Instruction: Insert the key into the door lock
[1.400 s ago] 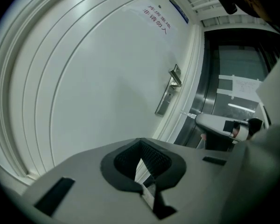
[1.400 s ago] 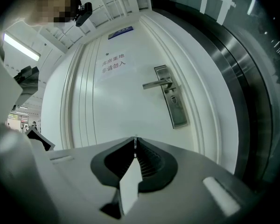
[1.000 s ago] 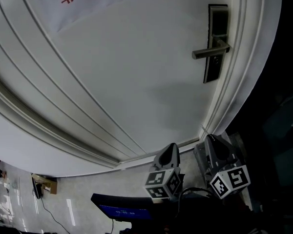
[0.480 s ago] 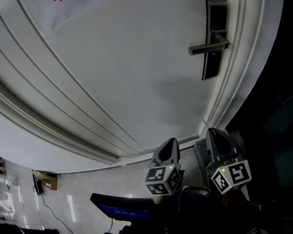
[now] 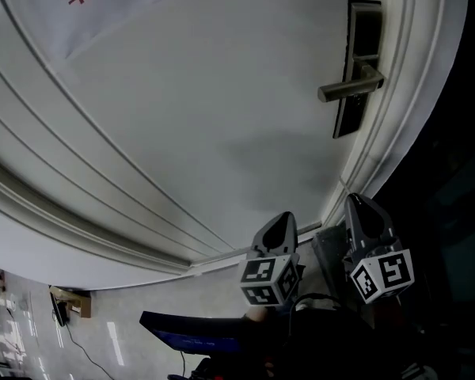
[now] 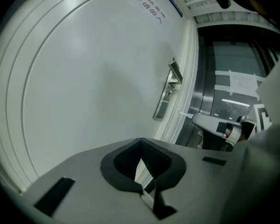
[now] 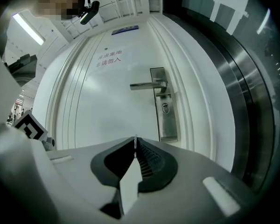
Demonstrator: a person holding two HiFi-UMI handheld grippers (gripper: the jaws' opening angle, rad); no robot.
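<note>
I've got my right gripper (image 7: 136, 149) clamped on the thin key (image 7: 135, 140), well below the door lock (image 7: 165, 108) | left gripper (image 6: 141, 154) closed, empty, also below it

The left gripper (image 5: 279, 222) points up, well below the door handle (image 5: 350, 89), jaws together with nothing between them. The right gripper (image 5: 358, 206), just beside it, pinches a thin key (image 7: 135, 143).

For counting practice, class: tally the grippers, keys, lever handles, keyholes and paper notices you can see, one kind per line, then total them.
2 grippers: left gripper, right gripper
1 key, edge-on in the right gripper's shut jaws
1 lever handle
1 keyhole
1 paper notice
Total: 6
</note>
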